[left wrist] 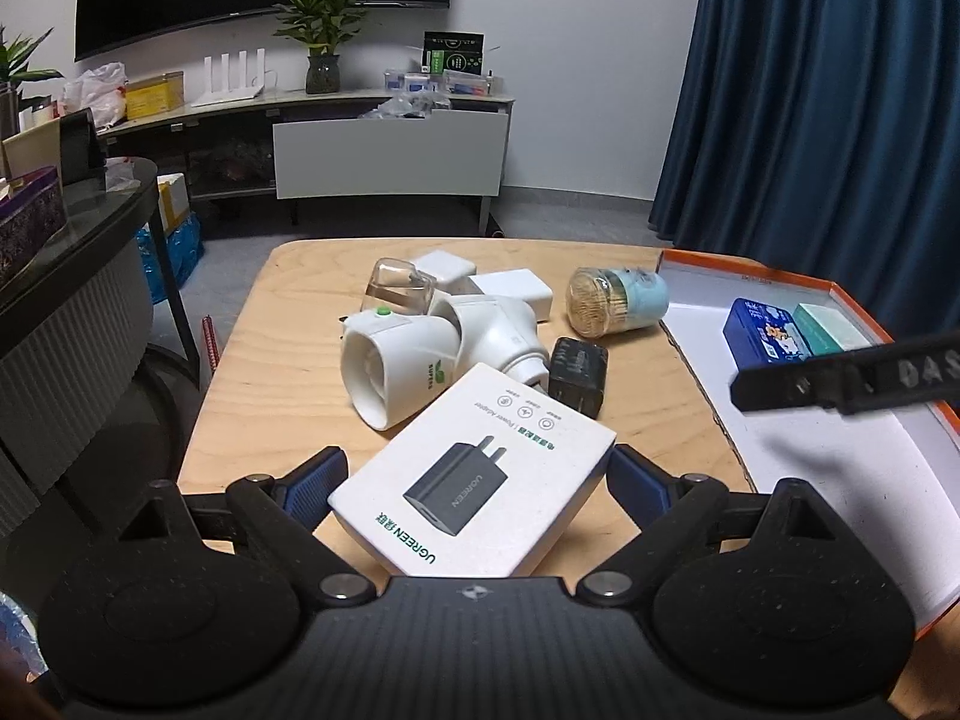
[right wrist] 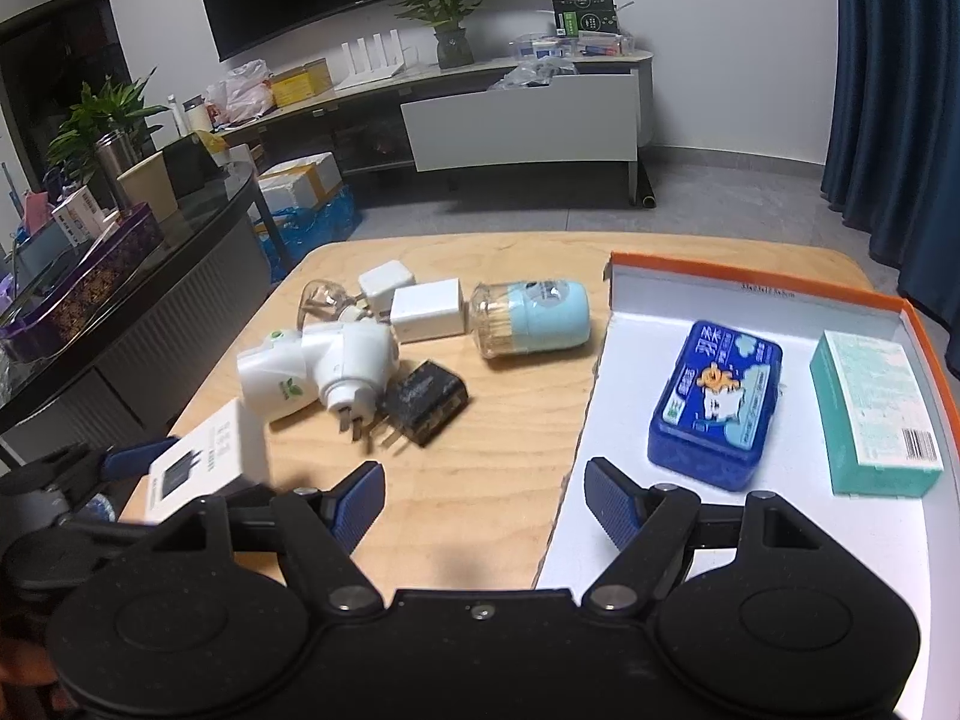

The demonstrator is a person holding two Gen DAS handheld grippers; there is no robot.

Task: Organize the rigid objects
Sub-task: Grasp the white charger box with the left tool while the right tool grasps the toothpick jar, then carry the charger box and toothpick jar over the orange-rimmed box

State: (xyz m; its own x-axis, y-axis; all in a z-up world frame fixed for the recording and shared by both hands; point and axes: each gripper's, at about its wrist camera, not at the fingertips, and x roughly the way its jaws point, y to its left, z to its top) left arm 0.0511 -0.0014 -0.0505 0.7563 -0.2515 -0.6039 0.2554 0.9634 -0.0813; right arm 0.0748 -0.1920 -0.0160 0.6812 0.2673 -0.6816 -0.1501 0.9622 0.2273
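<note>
**A:** Left gripper (left wrist: 474,480) status?

**B:** Jaws wide, with the white charger box (left wrist: 474,474) between the two blue pads. Left pad (left wrist: 315,483) touches the box's left corner. Right pad (left wrist: 636,489) is right at the box's right edge; contact is likely, but I can't confirm it. Reads as a grip on a wide item. In the right wrist view the box (right wrist: 207,468) sits clear above the table edge, between the same pads, blurred.

**A:** Right gripper (right wrist: 483,507)?

**B:** Spread apart, nothing between the pads. It straddles the tray's near-left edge: left finger (right wrist: 360,501) over the wooden table (right wrist: 468,516), right finger (right wrist: 612,507) over the tray floor.

**A:** Tray contents?

**B:** Orange-rimmed tray (right wrist: 756,285), white inside, on the table's right side. It holds a blue tin (right wrist: 714,408) and a teal box (right wrist: 873,411) side by side, apart. The tin is just beyond the right gripper's right finger.

**A:** What's loose on the table?

**B:** A cluster left of the tray: black charger (right wrist: 426,411), white plug adapter (right wrist: 351,369) touching it, a white device with a green leaf logo (right wrist: 273,387) against the adapter, two white cubes (right wrist: 429,309) behind, and a clear cap (right wrist: 318,300). The toothpick jar (right wrist: 528,318) lies on its side, nearest the tray's far-left corner. All lie beyond the held box, untouched by either gripper.
</note>
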